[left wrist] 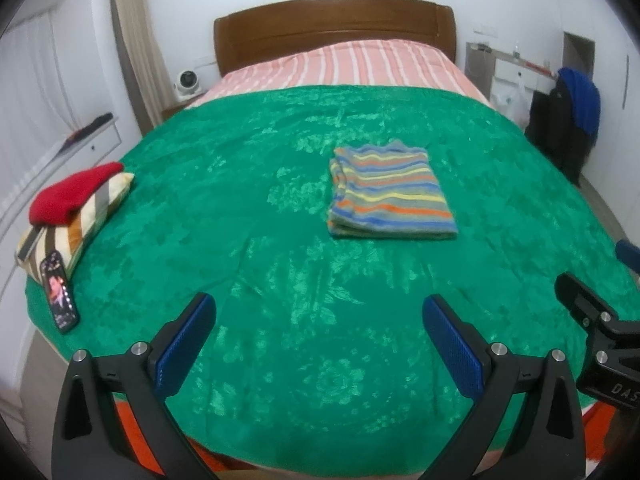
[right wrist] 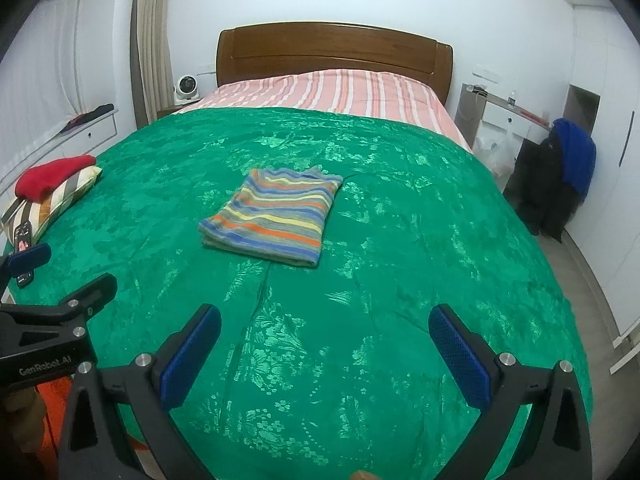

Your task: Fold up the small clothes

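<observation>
A striped garment [left wrist: 390, 192] in blue, orange, yellow and grey lies folded into a flat rectangle on the green bedspread [left wrist: 248, 208]. It also shows in the right wrist view [right wrist: 276, 214]. My left gripper [left wrist: 320, 320] is open and empty, held above the near part of the bed, well short of the garment. My right gripper [right wrist: 325, 330] is open and empty too, beside the left one. Each gripper shows at the edge of the other's view: the right one [left wrist: 600, 336] and the left one [right wrist: 48, 308].
A red garment [left wrist: 74, 194] lies on a striped pillow [left wrist: 76, 224] at the left bed edge, with a phone [left wrist: 60, 296] beside it. Pink striped bedding [left wrist: 344, 66] and a wooden headboard [left wrist: 332, 28] are at the far end. Dark clothes [right wrist: 560, 176] hang at the right.
</observation>
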Tool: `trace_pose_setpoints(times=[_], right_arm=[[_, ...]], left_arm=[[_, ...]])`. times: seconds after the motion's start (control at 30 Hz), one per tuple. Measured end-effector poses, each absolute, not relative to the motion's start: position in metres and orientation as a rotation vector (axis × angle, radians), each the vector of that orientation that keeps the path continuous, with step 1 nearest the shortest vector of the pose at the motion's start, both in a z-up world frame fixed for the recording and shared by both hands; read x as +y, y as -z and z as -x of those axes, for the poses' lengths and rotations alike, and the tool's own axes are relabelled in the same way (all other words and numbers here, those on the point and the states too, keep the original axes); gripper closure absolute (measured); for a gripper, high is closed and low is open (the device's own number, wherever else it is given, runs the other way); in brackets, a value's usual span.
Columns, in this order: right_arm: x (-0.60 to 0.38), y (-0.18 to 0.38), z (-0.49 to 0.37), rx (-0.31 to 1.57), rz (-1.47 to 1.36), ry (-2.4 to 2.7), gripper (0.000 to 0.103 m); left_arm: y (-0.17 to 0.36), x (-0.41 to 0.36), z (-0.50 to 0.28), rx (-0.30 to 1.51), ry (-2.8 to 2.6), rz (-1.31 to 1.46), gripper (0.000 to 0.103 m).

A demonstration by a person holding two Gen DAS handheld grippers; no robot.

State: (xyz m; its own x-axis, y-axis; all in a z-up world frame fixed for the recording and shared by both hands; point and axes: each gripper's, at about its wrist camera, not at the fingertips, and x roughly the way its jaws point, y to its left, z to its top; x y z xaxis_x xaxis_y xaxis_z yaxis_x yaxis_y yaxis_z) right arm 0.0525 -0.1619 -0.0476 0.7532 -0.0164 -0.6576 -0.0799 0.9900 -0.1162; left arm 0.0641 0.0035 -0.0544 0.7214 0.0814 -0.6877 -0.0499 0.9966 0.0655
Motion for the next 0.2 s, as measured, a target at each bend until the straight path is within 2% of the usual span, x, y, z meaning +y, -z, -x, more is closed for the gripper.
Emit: trace_pose_setpoints(times=[0.2], right_arm=[[-0.1624,0.0514,-0.0551,0.728,0.131,-0.031,0.001]], left_arm=[[0.0537,0.0012,-0.0636,0.746,-0.074,-0.051,0.000]])
